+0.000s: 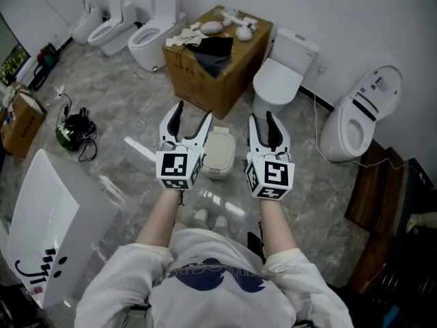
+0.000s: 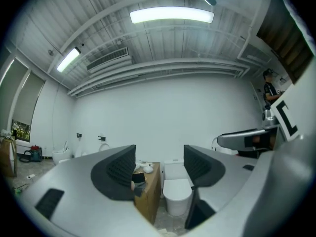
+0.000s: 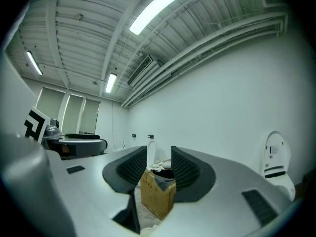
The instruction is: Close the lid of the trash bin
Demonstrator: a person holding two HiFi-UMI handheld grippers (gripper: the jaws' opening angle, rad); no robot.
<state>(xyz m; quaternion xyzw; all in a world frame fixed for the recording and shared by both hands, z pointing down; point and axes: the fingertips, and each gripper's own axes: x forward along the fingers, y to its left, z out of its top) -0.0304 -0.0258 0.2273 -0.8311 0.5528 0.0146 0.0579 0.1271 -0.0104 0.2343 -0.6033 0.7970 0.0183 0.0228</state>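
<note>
A small beige trash bin point(image 1: 218, 153) stands on the grey floor, seen from above, with its lid point(image 1: 219, 146) lying flat on top. Both grippers are held level above it. My left gripper point(image 1: 194, 112) hangs over the bin's left side, jaws spread wide and empty. My right gripper point(image 1: 261, 117) is just right of the bin with a narrower gap and nothing between the fingers. The left gripper point(image 2: 159, 164) and the right gripper point(image 3: 159, 169) look out at the far wall in their own views, where the bin is out of sight.
A cardboard box point(image 1: 215, 57) with dark cloth and white parts on top stands behind the bin. Toilets point(image 1: 280, 77) point(image 1: 153, 36) point(image 1: 355, 121) line the wall. A white panel point(image 1: 48, 217) lies at the left, a dark bundle with cables point(image 1: 74, 130) beyond it, and wooden boards point(image 1: 372, 190) at the right.
</note>
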